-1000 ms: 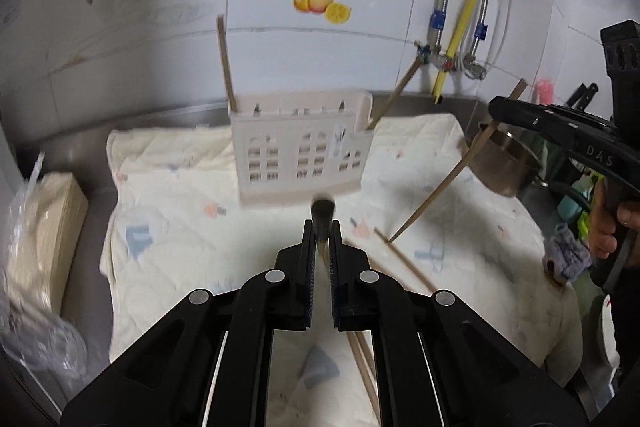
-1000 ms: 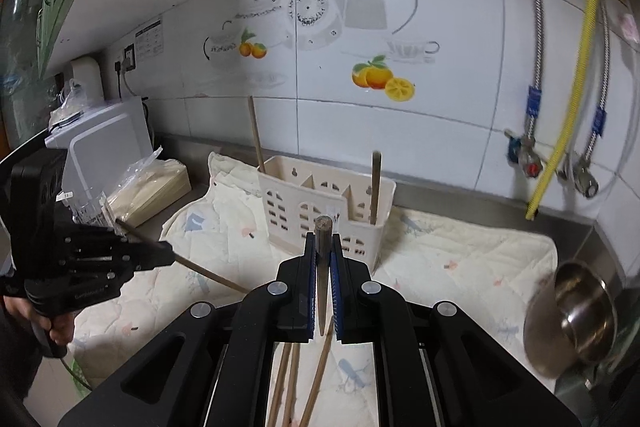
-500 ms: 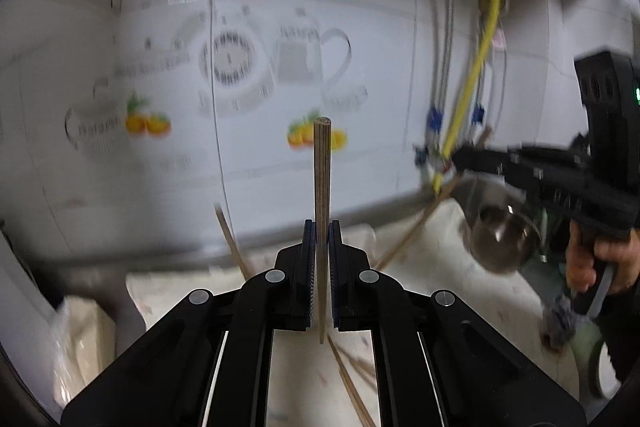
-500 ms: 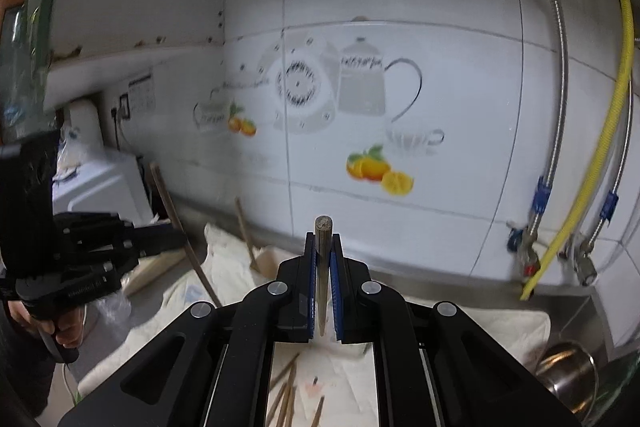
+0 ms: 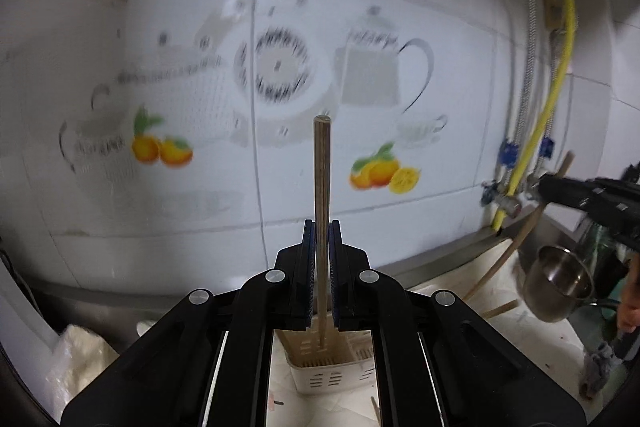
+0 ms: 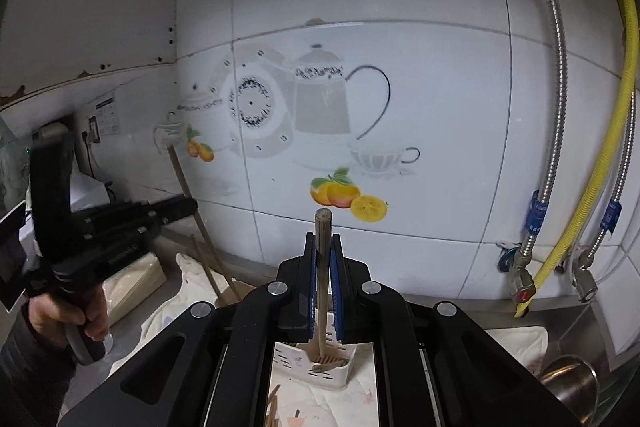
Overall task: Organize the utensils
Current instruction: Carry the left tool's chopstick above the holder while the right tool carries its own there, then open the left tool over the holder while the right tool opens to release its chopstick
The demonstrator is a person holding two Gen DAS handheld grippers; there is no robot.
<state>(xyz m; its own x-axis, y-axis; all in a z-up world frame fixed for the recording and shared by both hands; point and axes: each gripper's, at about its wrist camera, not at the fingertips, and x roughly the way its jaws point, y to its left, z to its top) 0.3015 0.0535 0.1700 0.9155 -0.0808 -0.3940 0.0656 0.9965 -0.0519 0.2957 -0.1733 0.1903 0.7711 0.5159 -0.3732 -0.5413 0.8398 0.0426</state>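
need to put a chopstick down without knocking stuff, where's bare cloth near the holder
Free: the cloth right of the holder, up to the steel pot. Crowded: loose chopsticks lie on the cloth front-left of the holder, and the left tool hangs over the left side, shut on a chopstick.

left wrist cam: looking along its fingers, facing the tiled wall [image 5: 440,211] closely, high over the utensil holder [image 5: 332,367] | right wrist cam: doing likewise | both sharing wall, holder [image 6: 320,367], steel pot [image 5: 560,283], each sighting the other gripper
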